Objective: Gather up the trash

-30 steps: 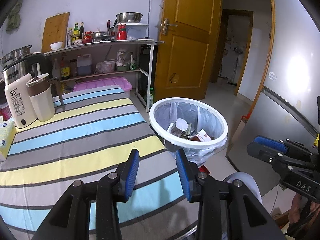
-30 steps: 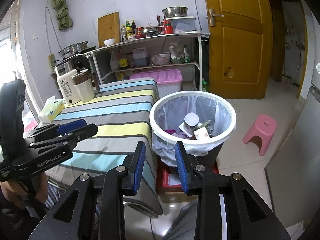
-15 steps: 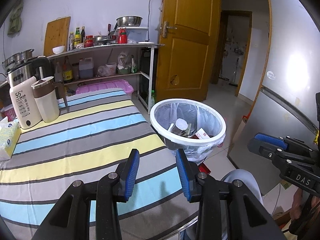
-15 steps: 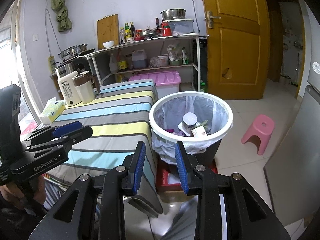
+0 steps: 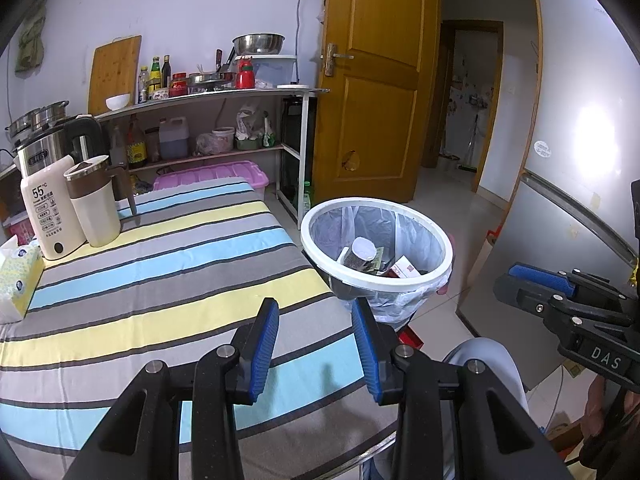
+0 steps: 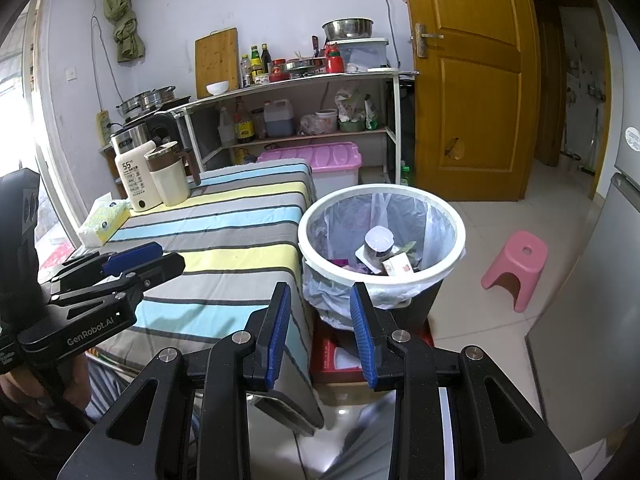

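the trash bin (image 6: 382, 248) stands on the floor just beside the corner of the striped table (image 5: 160, 280), lined with a thin plastic bag (image 6: 396, 292) whose edge folds over the white rim. inside we see a small foil-lidded cup (image 6: 378, 246), a little red-and-white carton (image 6: 396, 266) and other scraps, all of it light, we judge. the bag looks soft and slippery, likely to stretch or tear if pinched hard, so we would take it at the gathered fold outside the rim, or grip the stiff rim itself. no loose trash shows on the tablecloth. at the table's far end stand a white dispenser (image 5: 44, 216), a cream jug (image 5: 94, 204) and a tissue pack (image 5: 18, 276). our left gripper (image 5: 316, 344) hangs over the table's near edge, jaws partly apart, nothing between them. our right gripper (image 6: 320, 330) points at the bin's near side, also partly apart and empty. compared with a second ago, the bin sits a little lower and farther off in the left view, the right view barely differs, and neither opening has changed
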Tool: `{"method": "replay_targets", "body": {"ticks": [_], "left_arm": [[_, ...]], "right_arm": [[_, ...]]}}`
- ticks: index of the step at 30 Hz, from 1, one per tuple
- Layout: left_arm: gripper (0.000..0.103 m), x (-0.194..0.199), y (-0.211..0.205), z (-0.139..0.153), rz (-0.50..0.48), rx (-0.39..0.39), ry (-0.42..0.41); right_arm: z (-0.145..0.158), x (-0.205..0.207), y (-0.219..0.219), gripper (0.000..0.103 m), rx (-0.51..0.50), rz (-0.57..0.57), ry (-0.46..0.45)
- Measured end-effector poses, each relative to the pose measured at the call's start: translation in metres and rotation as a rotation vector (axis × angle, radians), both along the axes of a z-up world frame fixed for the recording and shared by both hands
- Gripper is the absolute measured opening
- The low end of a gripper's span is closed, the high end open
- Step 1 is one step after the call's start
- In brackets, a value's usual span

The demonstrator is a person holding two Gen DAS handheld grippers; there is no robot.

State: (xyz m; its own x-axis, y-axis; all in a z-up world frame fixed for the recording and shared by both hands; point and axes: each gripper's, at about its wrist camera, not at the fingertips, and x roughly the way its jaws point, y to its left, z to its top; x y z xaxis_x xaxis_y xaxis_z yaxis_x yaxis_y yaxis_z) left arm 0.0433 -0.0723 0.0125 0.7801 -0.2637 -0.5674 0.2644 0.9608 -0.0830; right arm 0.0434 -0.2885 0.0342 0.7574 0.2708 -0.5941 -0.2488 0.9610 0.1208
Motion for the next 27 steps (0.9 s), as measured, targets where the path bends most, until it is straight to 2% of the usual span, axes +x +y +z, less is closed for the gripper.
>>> {"method": "replay_targets", "body": {"ticks": [27], "left_arm": [[0.038, 0.0023, 0.0034, -0.0035, 0.016, -0.001, 0.018]], "right_arm": [[-0.0008, -0.0002, 0.0007, 0.032, -0.001, 0.002, 0.002]]}}
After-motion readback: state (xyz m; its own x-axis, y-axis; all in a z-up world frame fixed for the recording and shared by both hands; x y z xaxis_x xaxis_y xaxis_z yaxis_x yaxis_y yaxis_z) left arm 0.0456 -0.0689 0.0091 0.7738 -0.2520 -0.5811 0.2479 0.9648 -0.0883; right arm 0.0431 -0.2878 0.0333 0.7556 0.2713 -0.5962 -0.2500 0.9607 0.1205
